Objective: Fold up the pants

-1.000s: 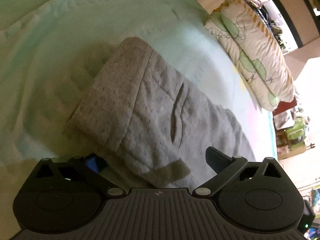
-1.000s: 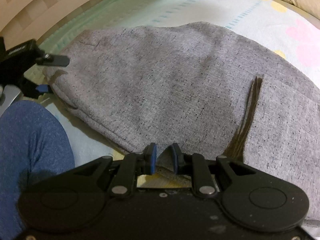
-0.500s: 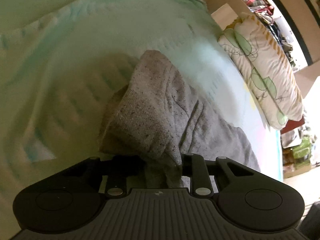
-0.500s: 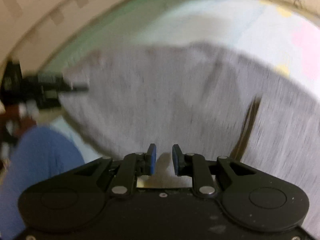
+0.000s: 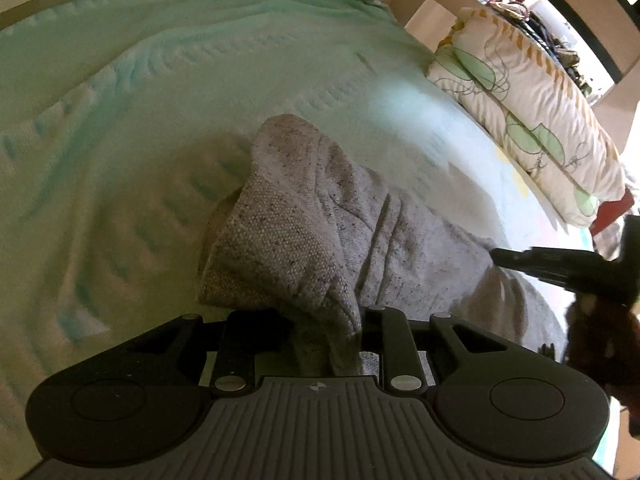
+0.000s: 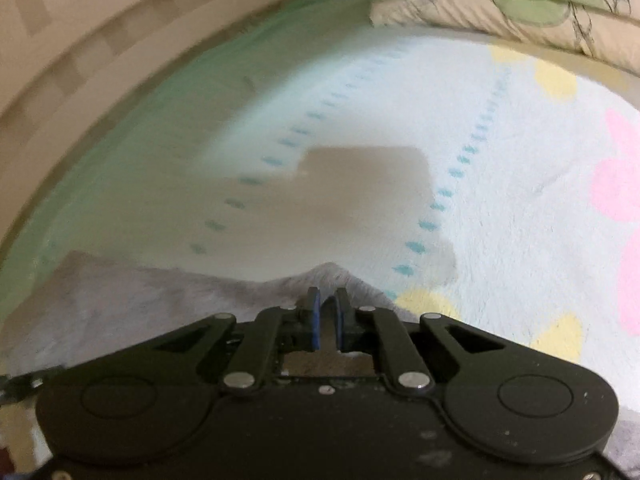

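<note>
On the mint-green bedspread [image 5: 168,92], the grey knit pants [image 5: 304,216] lie bunched, one end lifted into a loose hump. The left gripper [image 5: 320,320] is clenched on a thick wad of that fabric, which fills the gap between its fingers. From the right wrist view, the right gripper [image 6: 327,312] has its blue-padded fingers [image 6: 316,320] pinched nearly together on a thin ridge of the pants [image 6: 160,292], pulled up into a small peak; this view is blurred, so how much cloth is caught seems uncertain. A leaf-patterned pillow [image 5: 528,104] rests along the far side of the bed, well apart from the pants.
</note>
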Motion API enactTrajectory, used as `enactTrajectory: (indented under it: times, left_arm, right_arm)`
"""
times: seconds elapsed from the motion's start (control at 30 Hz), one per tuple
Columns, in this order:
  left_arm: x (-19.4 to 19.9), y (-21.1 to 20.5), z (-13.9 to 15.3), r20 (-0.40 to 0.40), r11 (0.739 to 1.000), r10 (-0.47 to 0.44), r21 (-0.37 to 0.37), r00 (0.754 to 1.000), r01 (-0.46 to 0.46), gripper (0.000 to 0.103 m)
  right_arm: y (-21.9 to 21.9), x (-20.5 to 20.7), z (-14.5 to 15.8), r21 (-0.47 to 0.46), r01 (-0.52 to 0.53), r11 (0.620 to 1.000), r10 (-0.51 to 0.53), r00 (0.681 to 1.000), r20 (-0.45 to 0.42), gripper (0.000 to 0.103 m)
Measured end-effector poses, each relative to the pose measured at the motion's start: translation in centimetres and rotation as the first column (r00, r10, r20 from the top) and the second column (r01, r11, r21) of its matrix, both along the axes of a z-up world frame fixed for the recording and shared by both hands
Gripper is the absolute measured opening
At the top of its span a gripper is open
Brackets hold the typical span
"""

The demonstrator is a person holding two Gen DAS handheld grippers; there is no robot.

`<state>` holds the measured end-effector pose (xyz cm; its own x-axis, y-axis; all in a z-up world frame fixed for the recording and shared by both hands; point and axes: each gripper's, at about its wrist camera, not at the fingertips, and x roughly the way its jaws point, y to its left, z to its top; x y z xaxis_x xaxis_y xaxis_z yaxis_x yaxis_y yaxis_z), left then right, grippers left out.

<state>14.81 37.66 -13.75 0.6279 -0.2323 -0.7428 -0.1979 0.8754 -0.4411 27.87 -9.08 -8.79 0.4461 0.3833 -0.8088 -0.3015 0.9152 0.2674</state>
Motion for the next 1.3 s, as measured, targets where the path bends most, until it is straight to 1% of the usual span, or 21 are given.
enactTrajectory:
  times: [0.07, 0.2, 0.27, 0.33, 0.37, 0.47, 0.57, 0.67, 0.73, 0.8, 0.83, 0.87, 0.93, 1.0, 1.03, 1.1, 1.13, 1.17, 1.2, 1.27, 1.3]
  left_arm:
    - [0.0, -0.3, 0.1, 0.000, 1.000, -0.006, 0.019, 1.000, 0.006, 0.024]
    - [0.1, -0.5, 0.2, 0.000, 0.999, -0.011, 0.038, 1.000, 0.011, 0.024]
    - [0.1, -0.8, 0.4, 0.000, 0.999, -0.012, 0.050, 1.000, 0.012, 0.024]
    - [-0.1, -1.2, 0.9, 0.007, 0.996, -0.024, 0.081, 1.000, 0.024, 0.024]
    - [-0.1, -1.5, 1.2, 0.013, 0.994, -0.034, 0.102, 0.999, 0.033, 0.023]
    - [-0.2, -2.2, 2.2, 0.035, 0.989, -0.054, 0.139, 0.998, 0.049, 0.022]
    - [-0.2, -2.7, 3.1, 0.055, 0.986, -0.064, 0.155, 0.996, 0.055, 0.022]
    - [-0.1, -3.7, 4.6, 0.083, 0.978, -0.097, 0.194, 0.992, 0.079, 0.022]
    - [-0.1, -4.5, 5.6, 0.103, 0.972, -0.121, 0.215, 0.987, 0.097, 0.022]
    - [0.1, -5.2, 6.5, 0.119, 0.966, -0.141, 0.234, 0.983, 0.110, 0.022]
    - [0.1, -5.5, 6.9, 0.125, 0.964, -0.150, 0.240, 0.981, 0.117, 0.022]
    - [0.0, -5.9, 7.3, 0.130, 0.961, -0.159, 0.249, 0.979, 0.123, 0.022]
    - [0.1, -6.9, 8.2, 0.141, 0.952, -0.182, 0.274, 0.973, 0.138, 0.022]
    - [0.3, -7.9, 8.9, 0.149, 0.941, -0.204, 0.301, 0.968, 0.152, 0.022]
    - [0.4, -8.4, 9.3, 0.151, 0.936, -0.215, 0.315, 0.965, 0.159, 0.022]
    - [0.5, -9.1, 9.7, 0.155, 0.928, -0.229, 0.333, 0.961, 0.168, 0.022]
    - [0.4, -9.3, 9.8, 0.153, 0.925, -0.233, 0.340, 0.960, 0.170, 0.022]
    - [0.5, -9.5, 9.9, 0.149, 0.922, -0.235, 0.346, 0.960, 0.172, 0.022]
    - [0.5, -9.7, 9.9, 0.147, 0.921, -0.235, 0.350, 0.961, 0.172, 0.022]
    - [0.7, -10.0, 9.9, 0.137, 0.920, -0.238, 0.349, 0.962, 0.178, 0.021]
    - [0.7, -10.2, 9.8, 0.124, 0.921, -0.248, 0.339, 0.961, 0.193, 0.021]
  right_arm:
    - [0.2, 0.3, -0.5, 0.003, 0.027, 1.000, -0.027, 1.000, 0.010, 0.000]
    - [0.7, 0.8, -0.6, -0.024, 0.039, 0.999, -0.039, 0.999, 0.021, 0.000]
    - [0.5, 1.1, -0.7, -0.013, 0.054, 0.998, -0.053, 0.999, 0.010, 0.000]
    - [-0.2, 1.3, -0.1, 0.022, 0.064, 0.998, -0.063, 0.998, -0.010, 0.000]
    - [-0.6, 0.9, 0.5, 0.044, 0.066, 0.997, -0.066, 0.998, -0.007, 0.006]
    - [-2.0, -2.0, 3.2, 0.086, 0.011, 0.996, -0.014, 0.999, 0.037, 0.011]
    - [-3.6, -6.7, 4.6, 0.089, -0.055, 0.995, 0.053, 0.998, 0.028, 0.012]
    - [-5.2, -12.6, 4.0, 0.076, -0.099, 0.992, 0.101, 0.995, -0.025, 0.012]
    - [-5.6, -15.7, 2.8, 0.068, -0.122, 0.990, 0.127, 0.990, -0.059, 0.012]
    - [-5.8, -18.5, 1.2, 0.072, -0.120, 0.990, 0.128, 0.985, -0.116, 0.012]
    - [-5.7, -19.5, 0.6, 0.082, -0.115, 0.990, 0.125, 0.984, -0.124, 0.012]
    - [-5.7, -20.5, 0.5, 0.085, -0.112, 0.990, 0.119, 0.989, -0.085, 0.012]
    - [-5.3, -21.0, 0.6, 0.064, -0.121, 0.991, 0.125, 0.990, -0.064, 0.012]
    - [-5.4, -20.4, 0.9, 0.098, -0.090, 0.991, 0.100, 0.990, -0.098, 0.012]
    - [-5.3, -20.1, 1.2, 0.116, -0.081, 0.990, 0.092, 0.992, -0.089, 0.012]
    - [-5.2, -19.6, 2.4, 0.148, -0.041, 0.988, 0.044, 0.999, -0.018, 0.012]
    - [-4.9, -19.1, 2.8, 0.185, -0.025, 0.982, 0.029, 0.999, -0.017, 0.012]
    - [-4.6, -19.0, 2.7, 0.218, -0.019, 0.976, 0.026, 0.999, -0.033, 0.012]
    - [-3.8, -18.6, 2.5, 0.235, -0.031, 0.972, 0.048, 0.997, -0.066, 0.012]
    - [-1.6, -18.6, 1.0, 0.203, -0.095, 0.974, 0.129, 0.979, -0.160, 0.012]
    - [-0.6, -19.3, 0.3, 0.186, -0.120, 0.975, 0.153, 0.973, -0.173, 0.012]
